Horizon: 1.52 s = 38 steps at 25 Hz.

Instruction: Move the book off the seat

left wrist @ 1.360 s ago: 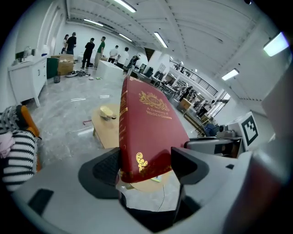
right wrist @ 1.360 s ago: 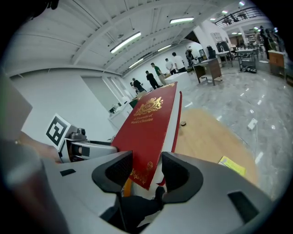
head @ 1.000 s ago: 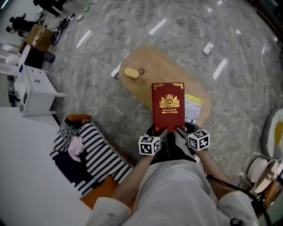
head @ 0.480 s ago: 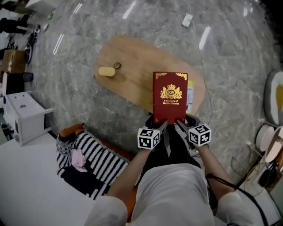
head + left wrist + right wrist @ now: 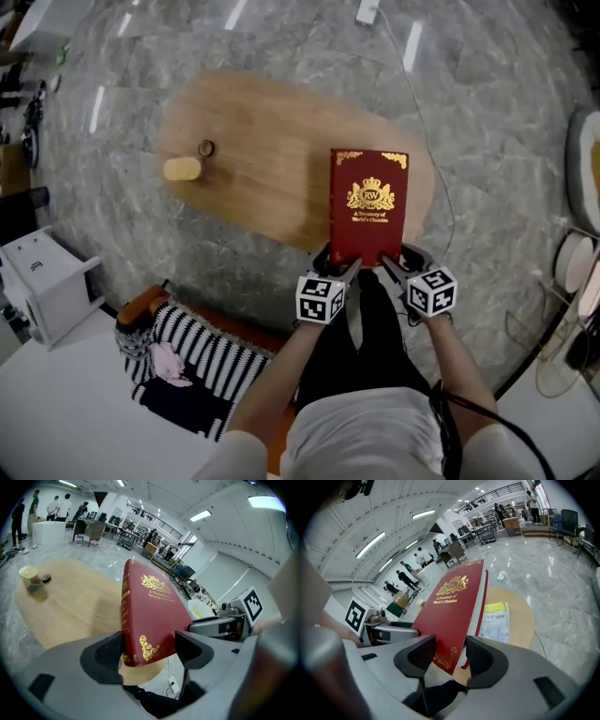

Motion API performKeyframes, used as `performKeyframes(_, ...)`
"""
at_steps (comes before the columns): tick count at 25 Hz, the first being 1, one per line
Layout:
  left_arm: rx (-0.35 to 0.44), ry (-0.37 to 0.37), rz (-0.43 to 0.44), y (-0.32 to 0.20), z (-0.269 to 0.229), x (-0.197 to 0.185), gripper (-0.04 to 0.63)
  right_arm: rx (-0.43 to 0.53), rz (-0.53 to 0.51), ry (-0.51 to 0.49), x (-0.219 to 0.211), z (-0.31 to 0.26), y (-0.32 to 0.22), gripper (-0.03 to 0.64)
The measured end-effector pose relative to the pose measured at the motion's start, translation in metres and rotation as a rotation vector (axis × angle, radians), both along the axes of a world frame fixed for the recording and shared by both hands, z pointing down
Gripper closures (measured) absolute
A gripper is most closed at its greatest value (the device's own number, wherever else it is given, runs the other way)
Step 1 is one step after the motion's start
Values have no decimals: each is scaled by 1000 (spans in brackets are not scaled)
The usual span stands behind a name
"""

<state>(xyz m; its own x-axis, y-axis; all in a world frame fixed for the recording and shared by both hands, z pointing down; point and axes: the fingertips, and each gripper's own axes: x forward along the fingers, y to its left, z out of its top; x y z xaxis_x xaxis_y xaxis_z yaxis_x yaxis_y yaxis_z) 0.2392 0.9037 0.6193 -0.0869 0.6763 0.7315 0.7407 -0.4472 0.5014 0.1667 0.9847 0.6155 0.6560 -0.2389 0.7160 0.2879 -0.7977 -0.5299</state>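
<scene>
Book [image 5: 368, 204] aloft over near-right edge of surface [image 5: 253, 159] | my left gripper [image 5: 344, 272] and right gripper [image 5: 387, 270] jaws each clamp 1 near corner | risk: shallow corner hold, far end may droop and slip out.

Oval wooden table [image 5: 272, 159] on marble floor [image 5: 487, 112]: yellow container [image 5: 182, 169], small round object [image 5: 206, 148], leaflet [image 5: 496, 620].
</scene>
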Motion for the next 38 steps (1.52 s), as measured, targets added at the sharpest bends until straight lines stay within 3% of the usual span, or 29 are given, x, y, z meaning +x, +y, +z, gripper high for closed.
performKeyframes(9, 44, -39, 18, 15, 80, -25, 253, 9, 45, -42, -23, 80, 13, 400)
performKeyframes(18, 59, -60, 29, 16, 130, -33, 253, -16, 66, -62, -31, 127, 15, 400)
performKeyframes(23, 74, -71, 77, 16, 149, -35, 250, -34, 81, -77, -33, 145, 15, 400)
performKeyframes(28, 106, -89, 127, 11, 151, -31, 227, 13, 211, -68, -36, 145, 25, 399)
performKeyframes(31, 122, -69, 149, 3, 139, -20, 225, -5, 270, -65, -36, 128, 38, 400)
performKeyframes(35, 93, -28, 206, -5, 89, -8, 238, -34, 292, -75, -36, 82, 38, 405)
performKeyframes(38, 34, 16, 261, 1, 45, 3, 264, -76, 340, -40, -29, 36, 44, 457)
